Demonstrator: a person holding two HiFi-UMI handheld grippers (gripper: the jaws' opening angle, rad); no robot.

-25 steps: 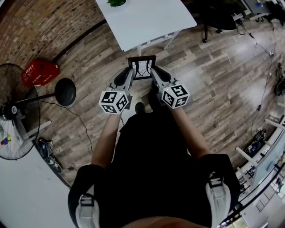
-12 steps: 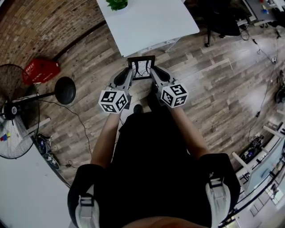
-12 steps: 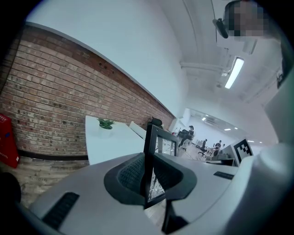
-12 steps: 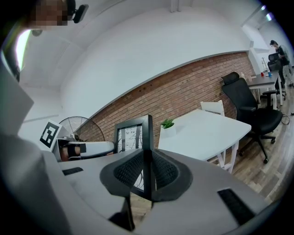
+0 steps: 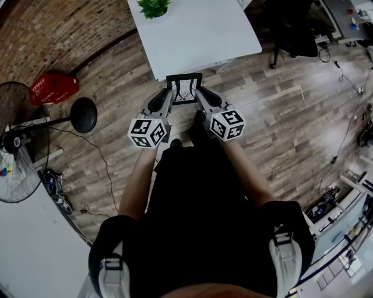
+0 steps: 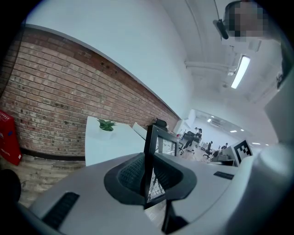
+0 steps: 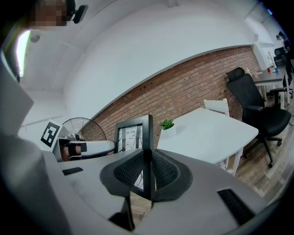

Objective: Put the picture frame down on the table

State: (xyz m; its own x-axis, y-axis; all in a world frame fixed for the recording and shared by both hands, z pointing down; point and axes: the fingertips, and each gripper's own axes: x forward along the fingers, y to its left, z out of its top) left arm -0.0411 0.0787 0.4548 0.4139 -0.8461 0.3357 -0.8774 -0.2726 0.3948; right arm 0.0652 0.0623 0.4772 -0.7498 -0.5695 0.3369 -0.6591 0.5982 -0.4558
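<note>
A black picture frame (image 5: 185, 89) with a pale branch print hangs upright in the air, just short of the white table (image 5: 192, 29). My left gripper (image 5: 169, 93) is shut on its left edge and my right gripper (image 5: 199, 92) is shut on its right edge. In the left gripper view the picture frame (image 6: 159, 143) rises edge-on from between the closed pads of the left gripper (image 6: 148, 176). The right gripper view shows the picture frame (image 7: 133, 133) clamped the same way in the right gripper (image 7: 148, 172), with the table (image 7: 211, 133) beyond.
A small green plant (image 5: 152, 6) stands at the table's far left part. On the wooden floor to the left are a red basket (image 5: 52, 89), a standing fan (image 5: 17, 169) and its round base (image 5: 83, 114). A black office chair (image 7: 257, 108) is to the right of the table.
The table and plant have come further into the head view and nearer the frame as the person moves toward them. Both grippers keep their hold on the frame.
</note>
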